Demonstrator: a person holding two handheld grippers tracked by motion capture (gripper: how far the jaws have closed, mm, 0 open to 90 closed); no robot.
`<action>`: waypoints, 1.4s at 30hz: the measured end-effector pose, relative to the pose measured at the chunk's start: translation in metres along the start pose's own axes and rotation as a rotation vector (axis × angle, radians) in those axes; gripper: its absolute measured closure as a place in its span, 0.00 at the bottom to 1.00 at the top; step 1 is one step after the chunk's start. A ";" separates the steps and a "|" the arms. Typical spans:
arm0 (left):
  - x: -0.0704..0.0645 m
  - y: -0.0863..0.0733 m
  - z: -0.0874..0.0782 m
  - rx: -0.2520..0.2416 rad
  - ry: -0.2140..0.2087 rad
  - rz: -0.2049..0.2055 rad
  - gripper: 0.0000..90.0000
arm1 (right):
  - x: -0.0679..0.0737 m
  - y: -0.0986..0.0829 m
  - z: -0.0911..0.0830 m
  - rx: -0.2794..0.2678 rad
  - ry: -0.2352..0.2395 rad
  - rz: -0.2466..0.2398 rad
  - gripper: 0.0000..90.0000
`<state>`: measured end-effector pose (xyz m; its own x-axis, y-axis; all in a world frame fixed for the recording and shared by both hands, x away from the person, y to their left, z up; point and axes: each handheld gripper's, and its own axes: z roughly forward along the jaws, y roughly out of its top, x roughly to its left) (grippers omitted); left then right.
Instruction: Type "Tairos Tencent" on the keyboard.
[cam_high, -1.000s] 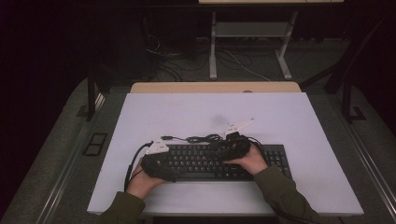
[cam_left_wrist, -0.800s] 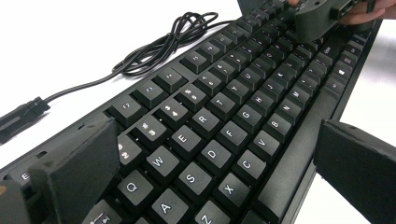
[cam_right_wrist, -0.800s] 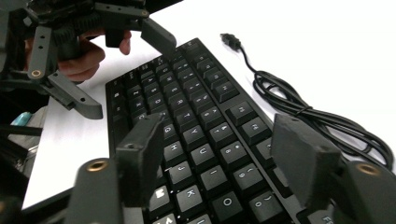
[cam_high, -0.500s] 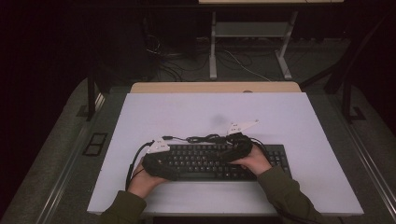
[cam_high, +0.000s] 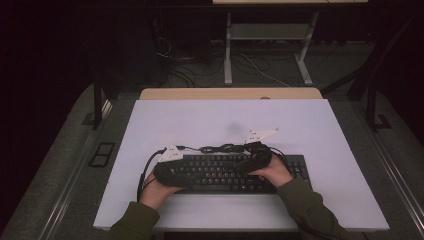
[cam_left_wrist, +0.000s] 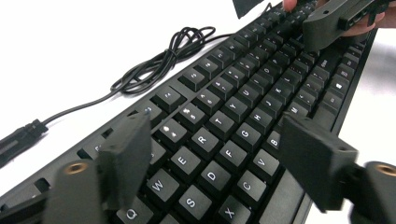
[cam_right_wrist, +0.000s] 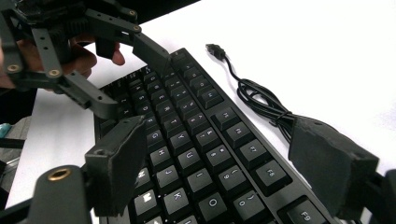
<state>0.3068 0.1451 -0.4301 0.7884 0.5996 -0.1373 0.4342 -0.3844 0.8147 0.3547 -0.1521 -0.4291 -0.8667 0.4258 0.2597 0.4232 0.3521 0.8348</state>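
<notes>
Black keyboard (cam_high: 230, 173) flat on white table (cam_high: 320, 130), near edge, coiled cable (cam_high: 220, 148) just behind. Left gripper (cam_left_wrist: 212, 158) and right gripper (cam_right_wrist: 219, 158) poised over opposite ends, jaws spread, gripping nothing, seemingly set to straddle the board's width for a two-ended lift or shift.

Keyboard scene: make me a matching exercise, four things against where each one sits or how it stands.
Things:
1. keyboard
2. cable
3. left gripper
4. right gripper

Places or states:
A. bundled on the table behind the keyboard
B. jaws open over the Q-W-E keys
C. jaws open over the U-I-O keys
D. flat on the white table

Pairs: 1-D, 2-A, 3-B, 4-C
</notes>
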 end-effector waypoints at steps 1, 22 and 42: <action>0.001 0.000 0.000 -0.005 -0.003 0.000 0.36 | 0.000 0.000 0.000 -0.003 -0.001 0.000 0.21; 0.004 0.008 0.014 0.028 -0.019 -0.012 0.99 | 0.000 0.000 0.000 0.002 -0.008 -0.006 0.21; 0.004 0.005 0.020 0.075 -0.007 -0.012 0.99 | 0.000 0.001 -0.001 0.002 -0.008 -0.008 0.21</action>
<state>0.3210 0.1308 -0.4377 0.7857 0.6000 -0.1507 0.4750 -0.4290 0.7684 0.3548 -0.1526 -0.4280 -0.8681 0.4295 0.2489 0.4165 0.3574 0.8359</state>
